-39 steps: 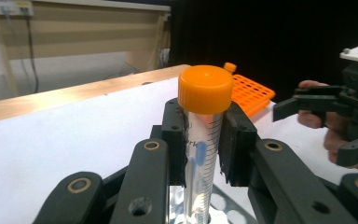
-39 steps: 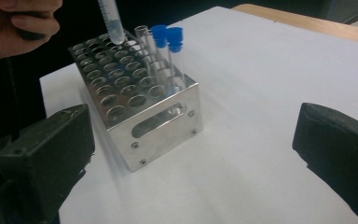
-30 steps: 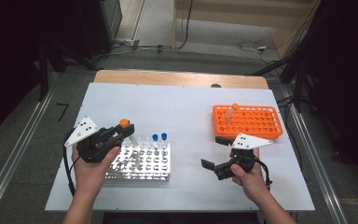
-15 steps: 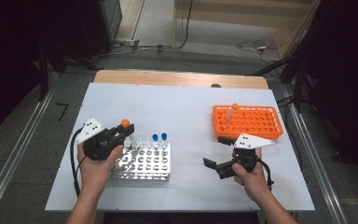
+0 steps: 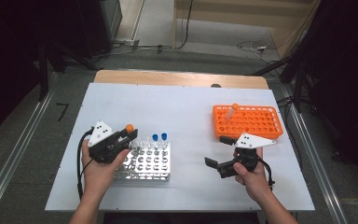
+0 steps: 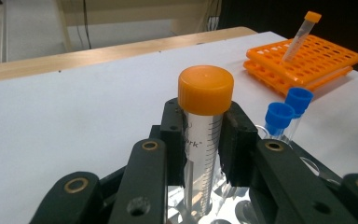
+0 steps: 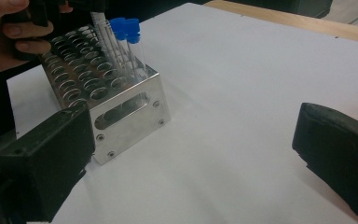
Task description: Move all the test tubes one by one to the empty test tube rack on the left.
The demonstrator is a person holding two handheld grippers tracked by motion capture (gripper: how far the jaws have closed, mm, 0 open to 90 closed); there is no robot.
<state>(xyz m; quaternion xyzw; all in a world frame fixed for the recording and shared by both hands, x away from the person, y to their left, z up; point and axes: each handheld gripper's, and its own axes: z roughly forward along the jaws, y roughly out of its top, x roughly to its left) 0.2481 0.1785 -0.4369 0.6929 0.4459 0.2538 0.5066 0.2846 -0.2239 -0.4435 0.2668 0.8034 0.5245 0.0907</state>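
Orange-capped tube (image 6: 204, 135), upright in your left hand-held gripper (image 6: 204, 144) whose pads clamp it, hangs directly above the metal rack (image 5: 144, 161).

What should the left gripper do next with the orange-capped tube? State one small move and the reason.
Probably lower it a little further, straight down. The left gripper is shut on the orange-capped tube, which stands upright with its lower end entering a hole of the metal rack, beside the two blue-capped tubes. It does not look fully seated yet, so opening now seems premature.
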